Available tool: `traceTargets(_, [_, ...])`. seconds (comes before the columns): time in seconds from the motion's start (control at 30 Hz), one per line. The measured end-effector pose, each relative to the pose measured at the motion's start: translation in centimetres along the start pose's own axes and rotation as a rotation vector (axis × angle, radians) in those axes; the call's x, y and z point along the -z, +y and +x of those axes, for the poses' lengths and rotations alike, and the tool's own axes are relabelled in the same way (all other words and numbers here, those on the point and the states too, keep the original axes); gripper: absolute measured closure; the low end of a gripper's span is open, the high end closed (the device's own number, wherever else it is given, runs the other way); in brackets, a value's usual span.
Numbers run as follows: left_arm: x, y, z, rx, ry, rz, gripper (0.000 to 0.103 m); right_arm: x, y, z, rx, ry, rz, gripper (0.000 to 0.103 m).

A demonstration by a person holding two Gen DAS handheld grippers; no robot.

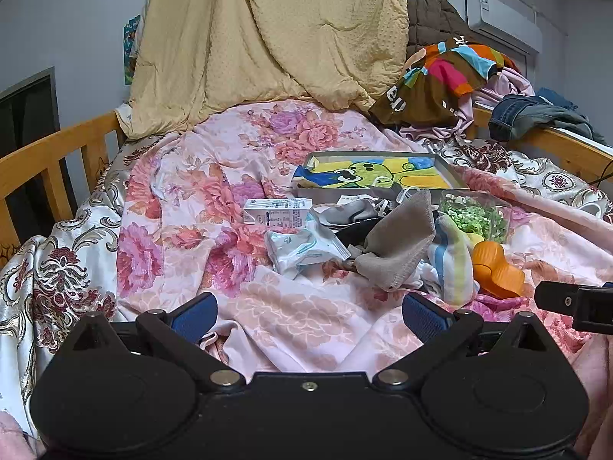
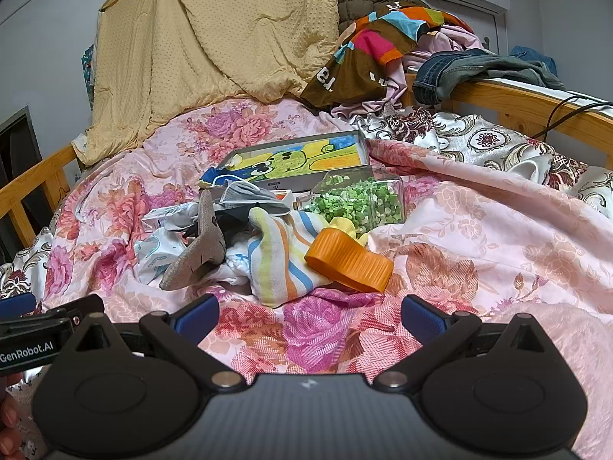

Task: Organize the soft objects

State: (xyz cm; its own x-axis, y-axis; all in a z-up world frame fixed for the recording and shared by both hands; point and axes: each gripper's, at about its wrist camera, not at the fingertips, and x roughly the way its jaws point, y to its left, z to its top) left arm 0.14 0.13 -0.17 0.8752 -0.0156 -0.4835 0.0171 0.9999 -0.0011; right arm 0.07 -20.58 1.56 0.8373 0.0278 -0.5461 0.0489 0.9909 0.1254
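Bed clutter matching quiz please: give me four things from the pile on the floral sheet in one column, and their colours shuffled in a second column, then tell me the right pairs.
Things:
1. ridged plastic piece
2. stuffed shark
3. jar of small bits
4. striped sock

Colours:
A. grey
B. white with yellow, blue and orange bands
C. orange
D. clear, filled with green

Pairs: 1-C, 2-A, 3-D, 4-B

Milk carton [image 2: 161, 217] half behind grey sock [image 2: 199, 245]
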Motion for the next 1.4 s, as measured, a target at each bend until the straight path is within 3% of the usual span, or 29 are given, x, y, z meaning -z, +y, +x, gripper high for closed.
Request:
traceTargets(1.2, [-0.1,1.1,0.1,-0.007,-0.005,0.003,0.001,-0.1,0.1,-0.1,-0.001,0.002,0.002,0.0])
traceTargets(1.4, [-0.2,1.5,0.3,-0.004,-0.004,-0.016,0.001,-0.3,-0.1,0.6,0.005,0.037,0.021,0.0])
